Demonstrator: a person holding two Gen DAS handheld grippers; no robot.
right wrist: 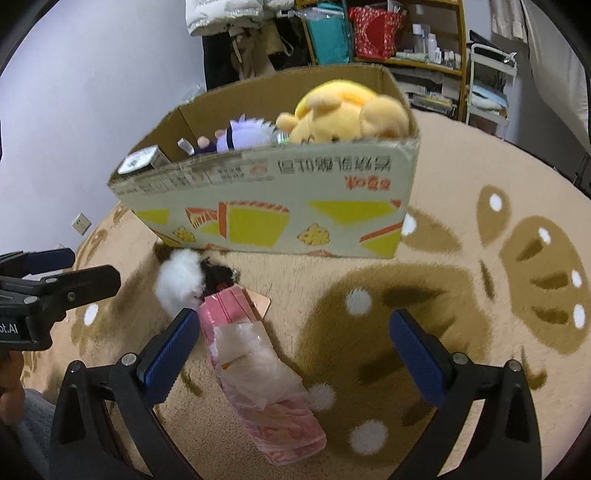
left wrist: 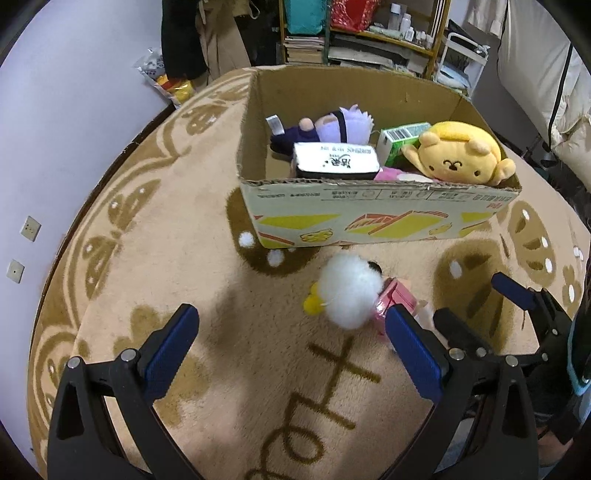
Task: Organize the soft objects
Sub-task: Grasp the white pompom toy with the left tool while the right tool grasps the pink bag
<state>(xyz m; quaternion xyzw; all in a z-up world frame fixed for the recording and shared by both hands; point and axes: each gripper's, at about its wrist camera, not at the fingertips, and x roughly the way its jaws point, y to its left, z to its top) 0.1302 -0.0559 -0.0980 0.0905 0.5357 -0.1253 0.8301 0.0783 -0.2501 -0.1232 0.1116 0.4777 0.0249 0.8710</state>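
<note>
A cardboard box [left wrist: 369, 218] [right wrist: 273, 206] stands on the beige rug. In it lie a yellow bear plush [left wrist: 461, 155] [right wrist: 347, 114], a purple-haired doll [left wrist: 332, 125] [right wrist: 243, 134], a white tissue pack [left wrist: 336, 160] and a green carton [left wrist: 399, 138]. In front of the box lie a white fluffy toy [left wrist: 347, 291] [right wrist: 181, 280] and a pink tissue packet [right wrist: 258, 376] [left wrist: 395, 302]. My left gripper [left wrist: 291, 350] is open, just short of the fluffy toy. My right gripper [right wrist: 295, 354] is open over the pink packet; it also shows in the left wrist view [left wrist: 517, 291].
The round rug [left wrist: 184, 258] has brown patterns and meets a purple wall [left wrist: 55, 129] on the left. Shelves [left wrist: 369, 33] with books and bottles, hanging clothes and a white cart [right wrist: 487, 81] stand behind the box. A pale sofa [left wrist: 554, 92] is at the right.
</note>
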